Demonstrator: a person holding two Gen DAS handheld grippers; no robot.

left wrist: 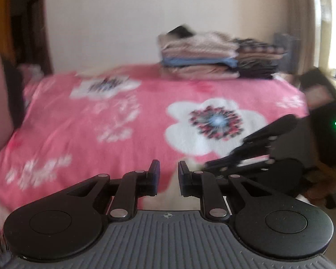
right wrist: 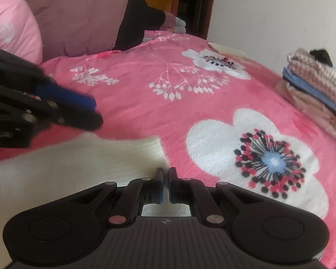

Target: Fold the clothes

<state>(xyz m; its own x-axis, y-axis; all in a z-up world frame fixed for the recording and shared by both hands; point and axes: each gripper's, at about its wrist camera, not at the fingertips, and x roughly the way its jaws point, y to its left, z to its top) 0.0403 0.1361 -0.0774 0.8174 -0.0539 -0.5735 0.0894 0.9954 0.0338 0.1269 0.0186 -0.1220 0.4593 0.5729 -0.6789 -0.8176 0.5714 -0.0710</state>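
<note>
The cream knitted garment [right wrist: 82, 157] is lying spread on the pink floral blanket [right wrist: 145, 103] at the near edge of the bed, directly under both grippers, and its far corner is reaching toward the big white flower print. It is looking soft, fluffy and light, a limp knit with no stiffness of its own, so it is likely going to sag and drape from wherever it is pinched instead of holding a crease. A fuzzy surface like this is probably giving the pads good bite, yet a thin pinch may be catching only loose pile and slipping off.

The right gripper [right wrist: 166, 179] is pointing down over the cloth with its jaws nearly together, only a thin slit between them with cream showing through; whether the pads are actually pinching an edge I cannot tell. The left gripper [left wrist: 169, 174] is standing with a narrow gap between its jaws, apparently gripping nothing, with a pale patch of the garment just below. In the right wrist view it is hovering, blurred, above the cloth's left part.

The best holds are looking like the two corners of one edge, one per gripper, so the panel is lifting evenly. A stack of folded clothes [right wrist: 318, 83] is sitting well apart by the wall.
</note>
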